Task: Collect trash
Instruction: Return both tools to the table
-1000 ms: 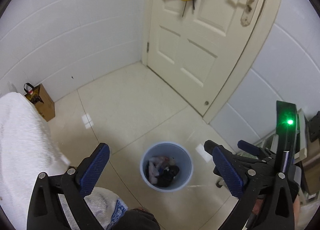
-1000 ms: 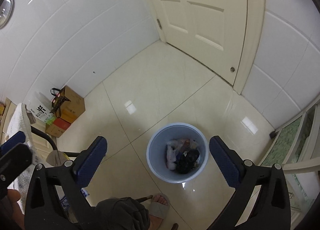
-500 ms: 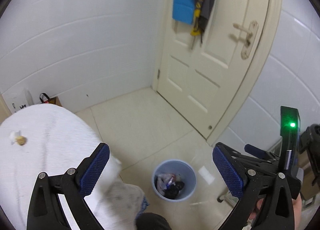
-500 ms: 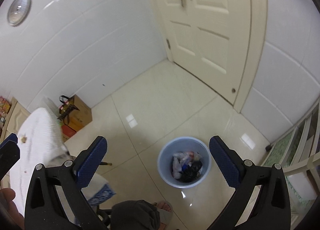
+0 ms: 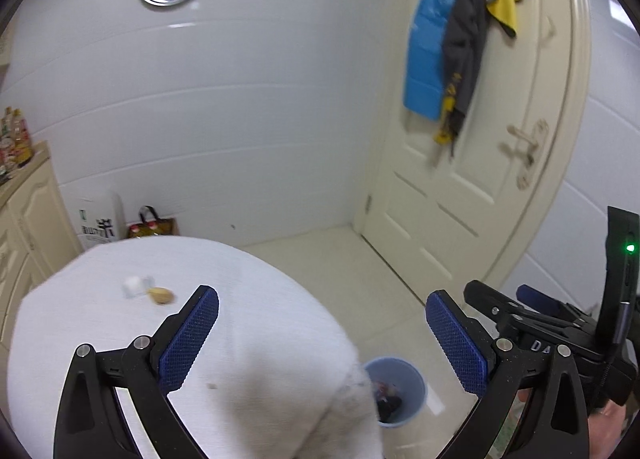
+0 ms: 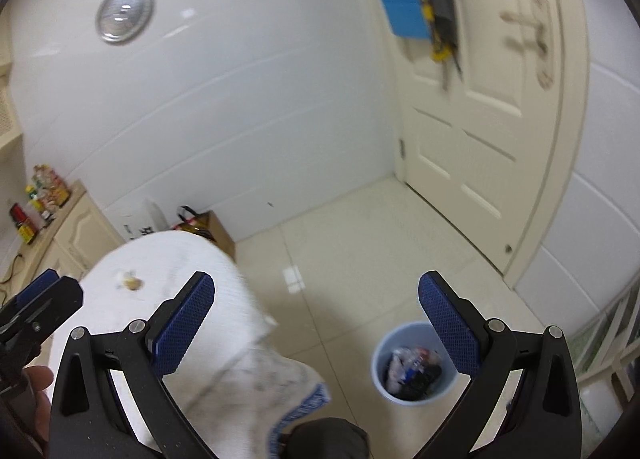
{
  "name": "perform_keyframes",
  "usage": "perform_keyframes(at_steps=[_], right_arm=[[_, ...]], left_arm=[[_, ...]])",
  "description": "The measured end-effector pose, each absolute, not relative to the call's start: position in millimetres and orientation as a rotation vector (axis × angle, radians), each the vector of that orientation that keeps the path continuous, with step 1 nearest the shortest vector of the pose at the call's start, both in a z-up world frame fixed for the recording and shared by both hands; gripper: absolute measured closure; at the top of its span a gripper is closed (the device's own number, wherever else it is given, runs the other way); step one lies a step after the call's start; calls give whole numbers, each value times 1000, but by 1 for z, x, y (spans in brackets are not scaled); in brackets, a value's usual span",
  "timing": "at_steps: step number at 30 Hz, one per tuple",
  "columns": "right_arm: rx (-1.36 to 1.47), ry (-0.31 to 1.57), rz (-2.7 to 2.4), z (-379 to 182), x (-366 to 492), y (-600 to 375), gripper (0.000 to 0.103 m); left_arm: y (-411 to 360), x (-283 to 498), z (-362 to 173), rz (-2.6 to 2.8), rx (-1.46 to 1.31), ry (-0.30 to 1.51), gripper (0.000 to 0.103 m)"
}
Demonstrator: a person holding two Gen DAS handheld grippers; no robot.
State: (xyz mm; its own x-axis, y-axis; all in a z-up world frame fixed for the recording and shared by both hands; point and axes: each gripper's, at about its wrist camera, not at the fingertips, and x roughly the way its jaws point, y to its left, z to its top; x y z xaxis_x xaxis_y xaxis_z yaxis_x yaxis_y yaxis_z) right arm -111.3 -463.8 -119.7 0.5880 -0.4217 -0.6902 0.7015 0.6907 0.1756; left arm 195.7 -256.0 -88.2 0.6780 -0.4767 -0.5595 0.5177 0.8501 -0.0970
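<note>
A light blue bin (image 5: 397,391) (image 6: 414,363) holding crumpled trash stands on the tiled floor. On the white cloth-covered table (image 5: 120,323) (image 6: 168,271) lie a small white scrap (image 5: 134,285) and a brown scrap (image 5: 161,295) (image 6: 130,280) side by side. My left gripper (image 5: 322,335) is open and empty, above the table's right edge, and shows again at the left edge of the right wrist view (image 6: 36,303). My right gripper (image 6: 316,323) is open and empty, above the floor between table and bin, and shows too in the left wrist view (image 5: 532,315).
A cream door (image 5: 480,147) (image 6: 492,99) with hanging blue, grey and yellow cloths (image 5: 448,51) stands shut at the right. Paper bags (image 5: 152,225) (image 6: 200,223) sit by the white wall. A cream cabinet (image 6: 60,227) with bottles is at the left. A hand (image 6: 32,383) holds the left gripper.
Both views have tilted up from the bin toward the table and wall. The bin has slid to the lower right. The scraps on the table have come into view. Both grippers stayed open.
</note>
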Motion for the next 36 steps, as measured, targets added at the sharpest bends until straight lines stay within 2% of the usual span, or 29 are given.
perform_keyframes(at_steps=[9, 15, 22, 29, 31, 36], right_arm=[[341, 611, -578, -81, -62, -392, 0], [260, 595, -534, -73, -32, -350, 0], [223, 664, -425, -99, 22, -321, 0], [199, 776, -342, -149, 84, -310, 0], [195, 820, -327, -169, 105, -310, 3], [203, 949, -292, -224, 150, -319, 26]], left_arm=[[-172, 154, -63, -441, -4, 508, 1], [-130, 132, -69, -335, -31, 468, 1], [-107, 133, -95, -230, -40, 510, 1], [-116, 177, -123, -151, -34, 604, 1], [-120, 191, -132, -137, -33, 640, 1], [-150, 239, -150, -113, -15, 715, 1]])
